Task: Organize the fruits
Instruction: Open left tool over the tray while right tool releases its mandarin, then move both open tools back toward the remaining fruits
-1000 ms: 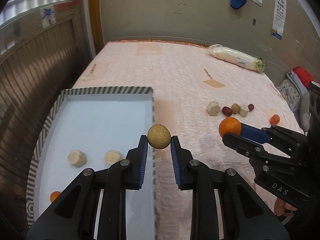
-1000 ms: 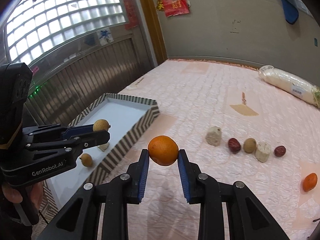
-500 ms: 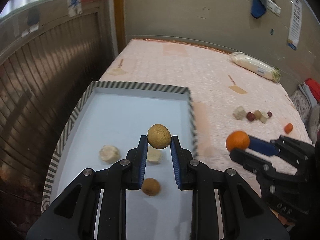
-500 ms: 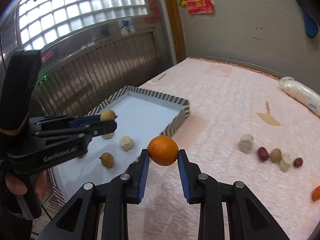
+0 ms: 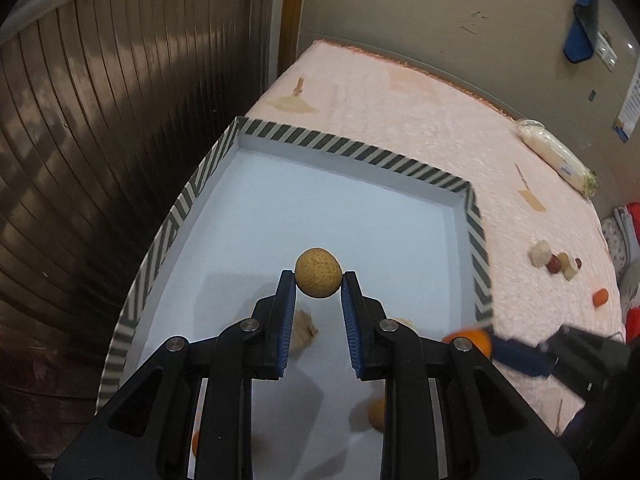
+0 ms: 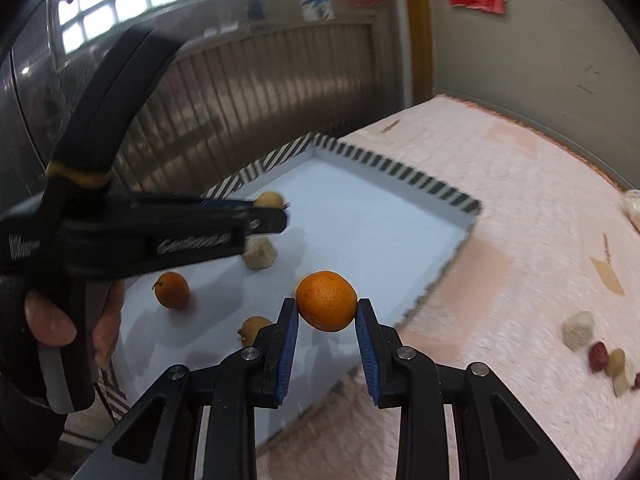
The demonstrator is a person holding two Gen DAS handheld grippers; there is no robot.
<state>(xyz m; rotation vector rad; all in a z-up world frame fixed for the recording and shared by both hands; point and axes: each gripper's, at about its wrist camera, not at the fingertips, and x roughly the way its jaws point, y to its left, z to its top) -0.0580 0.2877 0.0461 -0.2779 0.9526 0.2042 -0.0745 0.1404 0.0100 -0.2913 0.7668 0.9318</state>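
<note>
My left gripper (image 5: 318,280) is shut on a round tan-brown fruit (image 5: 318,273) and hovers over the white floor of the striped-rim tray (image 5: 348,148). In the right wrist view my right gripper (image 6: 326,307) is shut on an orange (image 6: 326,301), held above the tray's (image 6: 396,174) near right part. That view also shows the left gripper (image 6: 276,210) from the side with its tan fruit (image 6: 269,200). In the tray lie an orange (image 6: 172,290), a pale lump (image 6: 259,254) and a brown fruit (image 6: 253,328).
On the pink quilted bed, right of the tray, lies a cluster of pale and dark red pieces (image 5: 554,260) and a small orange (image 5: 600,297). A white bag (image 5: 554,156) lies at the far right. A dark ribbed wall (image 5: 100,120) runs along the tray's left side.
Both grippers have swung left over the tray, each still holding its fruit. The loose fruits on the bed have slid toward the right edge of both views.
</note>
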